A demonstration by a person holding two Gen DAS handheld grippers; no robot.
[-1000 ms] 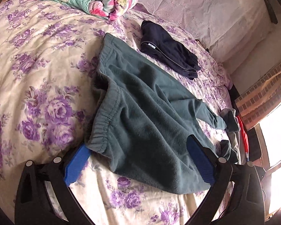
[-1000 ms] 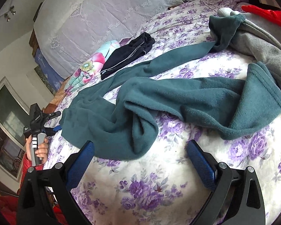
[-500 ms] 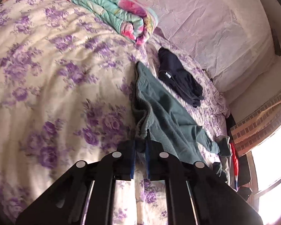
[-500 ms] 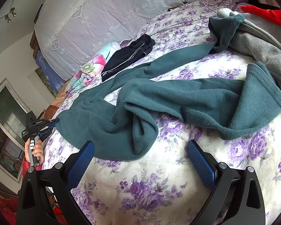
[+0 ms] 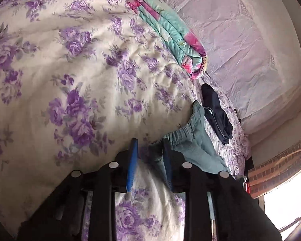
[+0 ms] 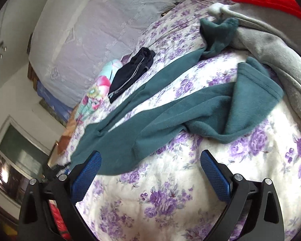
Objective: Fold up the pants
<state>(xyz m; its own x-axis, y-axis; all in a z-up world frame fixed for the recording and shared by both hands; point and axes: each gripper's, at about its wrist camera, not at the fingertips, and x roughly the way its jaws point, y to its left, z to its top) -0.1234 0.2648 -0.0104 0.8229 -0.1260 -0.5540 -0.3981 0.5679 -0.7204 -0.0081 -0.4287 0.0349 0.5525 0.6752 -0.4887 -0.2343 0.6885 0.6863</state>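
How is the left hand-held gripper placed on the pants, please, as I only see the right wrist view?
Observer: The left hand-held gripper has the green pants' gathered waistband between its jaws, which have just been opening; one pad stands clear of the cloth.
Operator: Is the waistband lifted?
Observer: Its gripped corner is bunched up off the bedspread.
Operator: What lies on that far side?
Observer: A bright window, past the bed's edge.
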